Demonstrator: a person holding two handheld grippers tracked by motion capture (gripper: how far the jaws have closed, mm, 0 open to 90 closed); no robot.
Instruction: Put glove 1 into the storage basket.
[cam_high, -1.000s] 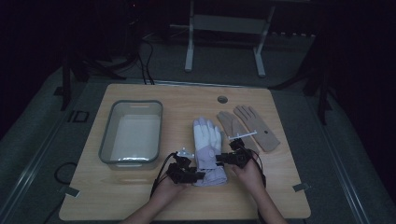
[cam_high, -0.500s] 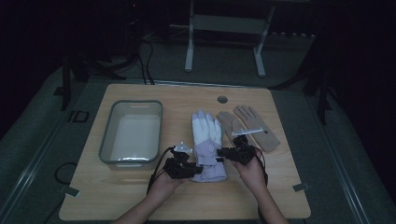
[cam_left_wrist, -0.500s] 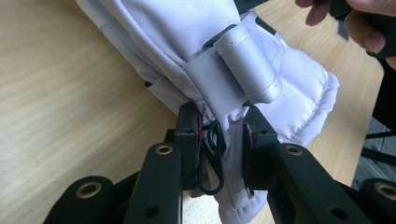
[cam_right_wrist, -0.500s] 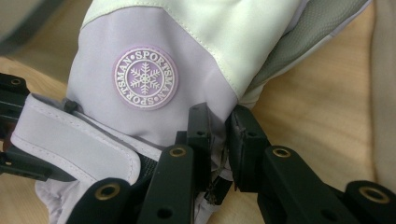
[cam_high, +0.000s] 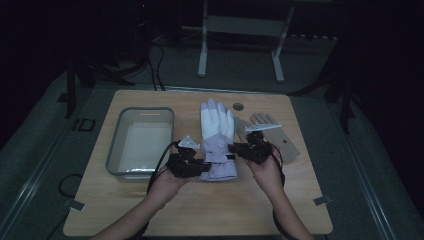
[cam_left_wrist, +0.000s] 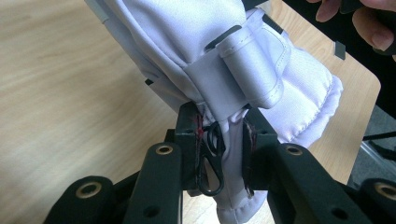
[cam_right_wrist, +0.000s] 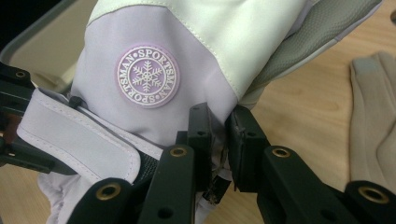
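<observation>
Fingers (cam_left_wrist: 254, 140) of the left gripper (cam_high: 192, 164) and right gripper (cam_high: 239, 148) each clench the cuff of a white-and-lilac ski glove (cam_high: 217, 137) above the counter (cam_high: 200, 210).

I'm working in what looks like a recording lab or test room, dimly lit: a bare wooden desk (cam_high: 200, 210) stands alone on grey floor mats (cam_high: 45, 165), its corners marked off with bits of tape (cam_high: 320, 201); black cables (cam_high: 155, 60) trail over the floor behind, and a metal stand (cam_high: 240, 45) rises in the dark background
</observation>
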